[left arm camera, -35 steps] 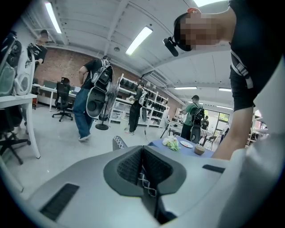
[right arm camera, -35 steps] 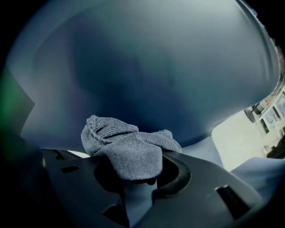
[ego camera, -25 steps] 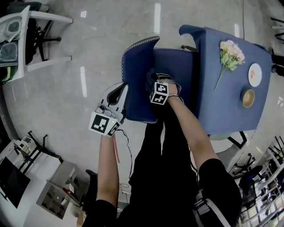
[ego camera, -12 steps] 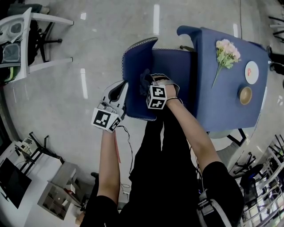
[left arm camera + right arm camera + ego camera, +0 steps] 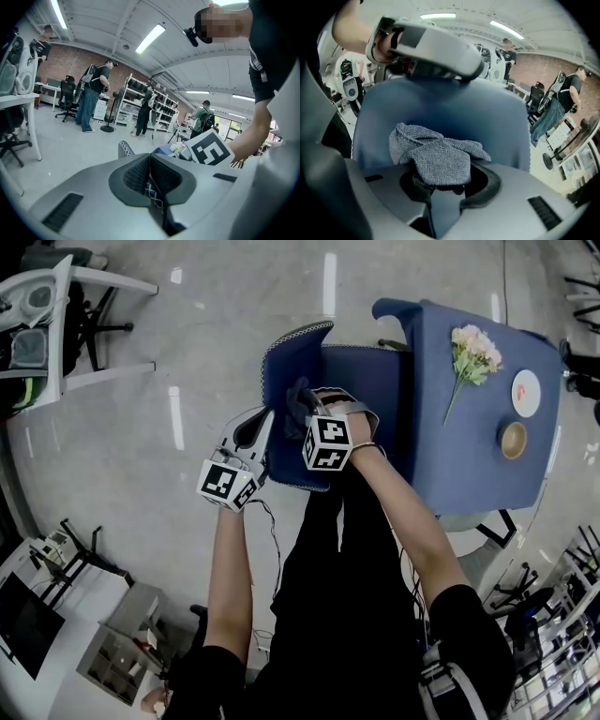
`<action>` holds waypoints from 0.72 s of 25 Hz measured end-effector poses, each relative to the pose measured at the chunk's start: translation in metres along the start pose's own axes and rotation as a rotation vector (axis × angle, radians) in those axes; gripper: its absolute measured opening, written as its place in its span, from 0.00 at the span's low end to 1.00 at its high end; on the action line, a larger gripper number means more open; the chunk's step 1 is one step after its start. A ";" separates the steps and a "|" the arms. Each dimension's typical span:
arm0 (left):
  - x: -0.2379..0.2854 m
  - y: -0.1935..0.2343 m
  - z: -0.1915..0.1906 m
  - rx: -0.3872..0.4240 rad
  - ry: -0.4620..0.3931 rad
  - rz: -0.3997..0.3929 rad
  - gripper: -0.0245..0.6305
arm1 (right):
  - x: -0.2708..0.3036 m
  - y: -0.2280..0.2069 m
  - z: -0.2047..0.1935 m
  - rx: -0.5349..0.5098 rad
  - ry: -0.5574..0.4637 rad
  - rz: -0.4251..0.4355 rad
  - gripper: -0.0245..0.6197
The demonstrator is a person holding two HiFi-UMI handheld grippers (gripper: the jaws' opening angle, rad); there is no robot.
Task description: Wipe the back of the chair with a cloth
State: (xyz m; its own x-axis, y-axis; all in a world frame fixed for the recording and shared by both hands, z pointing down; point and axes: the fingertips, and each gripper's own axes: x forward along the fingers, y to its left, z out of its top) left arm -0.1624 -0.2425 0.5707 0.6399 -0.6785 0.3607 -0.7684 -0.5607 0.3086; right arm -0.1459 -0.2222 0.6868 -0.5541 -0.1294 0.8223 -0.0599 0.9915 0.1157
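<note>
- My right tool (image 5: 440,185) is clamped on the grey cloth (image 5: 433,157). The cloth bunches out ahead of the jaws, against the inner face of the chair back (image 5: 440,108).
- My left tool (image 5: 150,174) is closed on the white-stitched edge of that back, which I judge steadies it.
- The back stands upright and broad straight ahead of the right tool, with its top edge away from me. The wipe looks like a slide along that face, and the right arm is the one to do it.
- The cloth is a nubby knit, crumpled rather than flat. The chair is dark blue with pale stitching on its rim.
</note>
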 end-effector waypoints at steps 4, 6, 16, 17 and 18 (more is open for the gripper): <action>-0.001 -0.002 0.001 -0.002 0.012 0.000 0.07 | -0.017 -0.009 0.014 -0.007 -0.016 -0.049 0.25; -0.002 -0.002 0.001 0.005 0.017 -0.001 0.07 | -0.024 -0.013 0.021 -0.010 -0.018 -0.067 0.25; -0.002 -0.005 0.004 0.018 0.030 0.007 0.07 | -0.056 -0.032 0.053 -0.029 -0.082 -0.152 0.25; -0.002 -0.005 0.004 0.016 0.027 0.006 0.07 | -0.058 -0.032 0.055 -0.025 -0.093 -0.157 0.25; -0.002 -0.005 0.004 0.016 0.026 0.005 0.07 | -0.059 -0.033 0.055 -0.021 -0.100 -0.162 0.25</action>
State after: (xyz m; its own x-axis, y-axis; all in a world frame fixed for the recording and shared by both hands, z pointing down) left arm -0.1601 -0.2397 0.5648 0.6359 -0.6689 0.3849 -0.7714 -0.5648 0.2931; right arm -0.1571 -0.2463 0.6039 -0.6188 -0.2837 0.7325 -0.1381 0.9573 0.2542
